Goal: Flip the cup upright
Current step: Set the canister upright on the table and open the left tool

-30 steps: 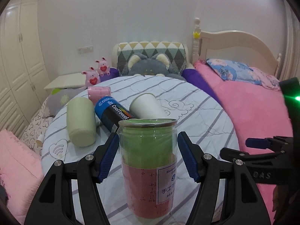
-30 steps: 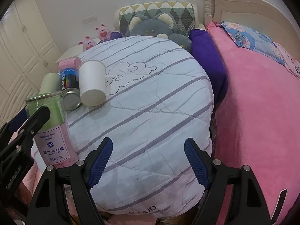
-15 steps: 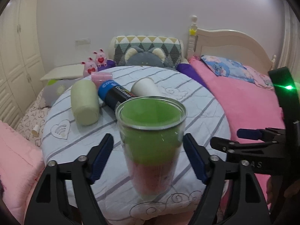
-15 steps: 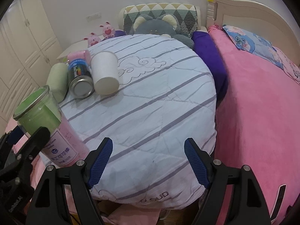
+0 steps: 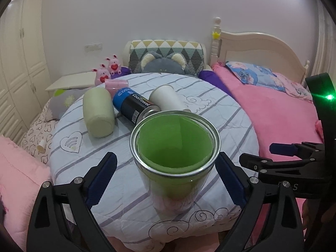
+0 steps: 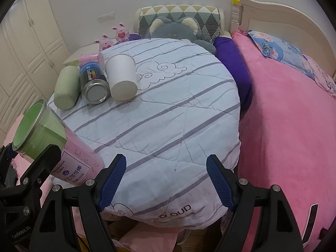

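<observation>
Fingers of the left gripper (image 5: 166, 178) spread wide either side of the clear green-lined cup (image 5: 175, 159), apparently not touching it; the cup stands mouth-up at the near edge of the round quilted table (image 6: 178, 109). Right gripper (image 6: 166, 183), also wide, holds nothing, farther off. Its base is hard to make out.

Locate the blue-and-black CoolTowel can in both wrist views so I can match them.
Left wrist: CoolTowel can lies on its side left of centre, behind the green-lined jar, between the pale green roll and the white paper cup.
Right wrist: CoolTowel can is upper left, metal base toward the camera, between the same two.
Shared landmark: grey cat plush behind the table.
</observation>
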A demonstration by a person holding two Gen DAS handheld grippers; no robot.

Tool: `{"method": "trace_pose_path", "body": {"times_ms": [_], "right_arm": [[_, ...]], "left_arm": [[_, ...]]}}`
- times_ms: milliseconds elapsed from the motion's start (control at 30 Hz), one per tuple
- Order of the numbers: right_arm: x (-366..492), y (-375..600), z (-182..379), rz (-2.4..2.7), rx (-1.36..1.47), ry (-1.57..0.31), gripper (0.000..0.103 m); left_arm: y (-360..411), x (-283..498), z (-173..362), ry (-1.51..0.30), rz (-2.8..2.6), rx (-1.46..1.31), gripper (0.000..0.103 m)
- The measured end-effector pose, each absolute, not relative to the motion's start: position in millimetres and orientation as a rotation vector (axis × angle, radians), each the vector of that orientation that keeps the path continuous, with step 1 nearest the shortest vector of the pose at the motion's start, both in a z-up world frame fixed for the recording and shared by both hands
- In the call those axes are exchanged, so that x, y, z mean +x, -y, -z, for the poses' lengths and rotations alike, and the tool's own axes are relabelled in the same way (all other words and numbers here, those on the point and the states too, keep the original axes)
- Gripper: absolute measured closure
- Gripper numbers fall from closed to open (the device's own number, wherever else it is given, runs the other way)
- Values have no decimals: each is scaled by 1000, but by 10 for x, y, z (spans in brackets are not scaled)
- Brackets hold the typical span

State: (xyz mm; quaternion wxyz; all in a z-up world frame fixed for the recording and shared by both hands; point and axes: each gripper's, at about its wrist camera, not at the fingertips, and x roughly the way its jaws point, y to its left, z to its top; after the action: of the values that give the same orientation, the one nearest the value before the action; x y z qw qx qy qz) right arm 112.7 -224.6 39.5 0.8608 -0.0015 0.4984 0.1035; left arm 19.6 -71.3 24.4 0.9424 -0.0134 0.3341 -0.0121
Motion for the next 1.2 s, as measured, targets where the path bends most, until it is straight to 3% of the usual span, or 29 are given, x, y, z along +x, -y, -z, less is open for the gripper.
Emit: {"method": "trace_pose_path", "body": {"times_ms": [533, 1200], "right_arm": [[906, 2246, -504, -186, -13, -997, 23], [92, 2092, -292, -273, 155, -720, 23]], "left_arm": [[779, -25, -345, -632, 53, 13, 6], [343, -653, -16, -462, 51, 24, 0]]}}
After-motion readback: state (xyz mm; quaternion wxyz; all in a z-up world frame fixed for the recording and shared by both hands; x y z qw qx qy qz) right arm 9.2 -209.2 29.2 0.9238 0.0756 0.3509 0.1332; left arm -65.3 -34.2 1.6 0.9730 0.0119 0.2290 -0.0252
